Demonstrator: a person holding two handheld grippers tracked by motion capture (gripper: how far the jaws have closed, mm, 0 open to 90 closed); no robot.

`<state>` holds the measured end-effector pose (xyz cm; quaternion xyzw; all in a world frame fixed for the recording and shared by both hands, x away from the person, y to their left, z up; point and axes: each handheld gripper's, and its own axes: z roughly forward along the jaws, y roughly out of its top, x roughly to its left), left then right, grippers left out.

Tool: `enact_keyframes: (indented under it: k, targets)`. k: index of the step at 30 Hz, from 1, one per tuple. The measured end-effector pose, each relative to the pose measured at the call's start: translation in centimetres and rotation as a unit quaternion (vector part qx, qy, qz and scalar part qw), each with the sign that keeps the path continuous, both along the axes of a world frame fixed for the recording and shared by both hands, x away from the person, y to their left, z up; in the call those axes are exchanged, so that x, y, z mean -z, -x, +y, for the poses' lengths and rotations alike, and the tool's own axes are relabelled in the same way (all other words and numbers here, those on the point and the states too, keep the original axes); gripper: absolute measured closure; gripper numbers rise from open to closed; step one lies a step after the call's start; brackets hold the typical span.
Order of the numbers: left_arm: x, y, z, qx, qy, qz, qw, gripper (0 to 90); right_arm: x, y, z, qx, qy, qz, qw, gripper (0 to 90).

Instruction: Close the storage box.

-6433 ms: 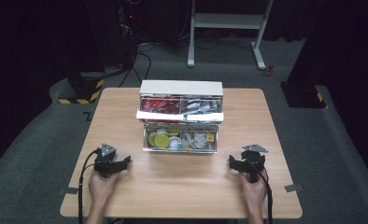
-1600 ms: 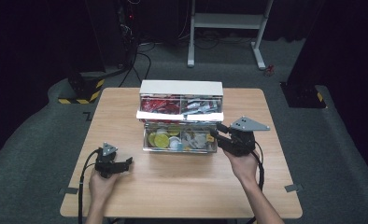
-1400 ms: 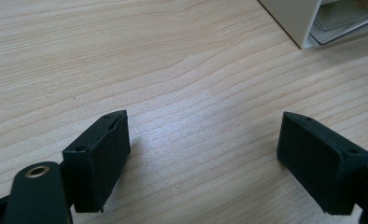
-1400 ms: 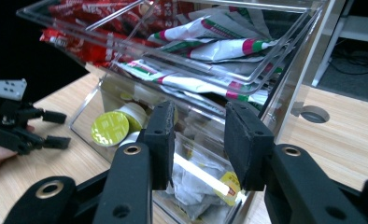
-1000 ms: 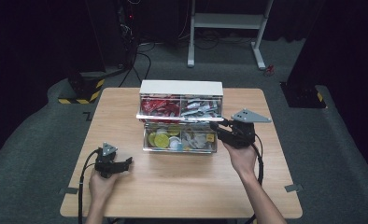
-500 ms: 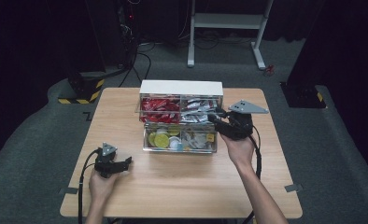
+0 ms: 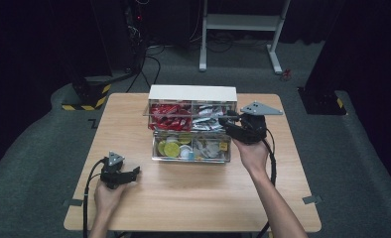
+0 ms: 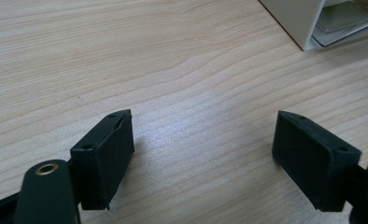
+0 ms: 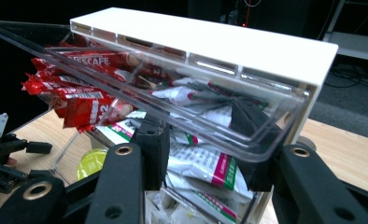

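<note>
On the wooden table (image 7: 193,198), one white organizer box (image 7: 192,93) stands mid-table toward the far edge, its long axis running left-right and its open front facing the person. It has two tiers: the upper holds red sachets (image 7: 169,112) at left and pale packets (image 7: 206,115) at right under a clear hinged lid (image 9: 173,93), which is tilted up; the lower clear drawer (image 7: 191,148) holds yellow-green round pods (image 7: 171,148) and more packets.

Two grippers are present. The right gripper (image 7: 232,122) is at the box's right end, level with the upper tier. In the right gripper view its jaws stand apart, one on each side of the lid's front edge, which lies between and just above them; contact cannot be told.

The left gripper (image 7: 132,173) rests near the table's left front, well apart from the box, jaws spread wide with bare wood between them.
</note>
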<state>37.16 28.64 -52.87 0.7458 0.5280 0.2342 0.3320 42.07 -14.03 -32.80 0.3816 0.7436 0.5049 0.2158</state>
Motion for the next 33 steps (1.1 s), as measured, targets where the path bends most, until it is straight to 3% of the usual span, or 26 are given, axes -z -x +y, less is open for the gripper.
enact_keyframes:
  k: [2, 10, 14, 18, 23, 29, 33]
  targets:
    - [0.0, 0.0, -0.2, -0.007, 0.001, -0.001, 1.0, 21.6, -0.2, 0.0, 0.2, -0.002, 0.002, -0.003, 1.0, 58.2]
    - [-0.2, -0.2, -0.2, 0.003, -0.007, 0.01, 0.9999, 19.3, -0.6, -0.4, 0.6, -0.004, 0.007, -0.007, 0.9999, 57.0]
    - [-0.8, -0.4, -0.1, 0.01, 0.01, 0.013, 0.9998, 21.0, -0.6, -0.7, 0.6, -0.006, 0.005, -0.005, 1.0, 57.1]
    - [-2.2, 0.0, 0.0, 0.025, 0.047, -0.012, 0.9985, 23.5, -0.5, -1.1, 0.8, -0.003, 0.004, 0.0, 1.0, 56.7]
    - [-4.0, 0.2, 0.0, 0.039, 0.066, -0.034, 0.9965, 25.1, -0.5, -1.4, 1.1, -0.002, 0.003, 0.003, 1.0, 56.4]
    - [-6.2, 0.6, -0.3, 0.058, 0.072, -0.061, 0.9938, 26.7, -0.7, -1.5, 1.2, 0.003, 0.002, 0.001, 1.0, 56.2]
    - [-7.7, 0.8, -0.5, 0.077, 0.076, -0.086, 0.9905, 29.3, -0.9, -1.6, 1.2, 0.003, 0.004, 0.001, 1.0, 56.0]
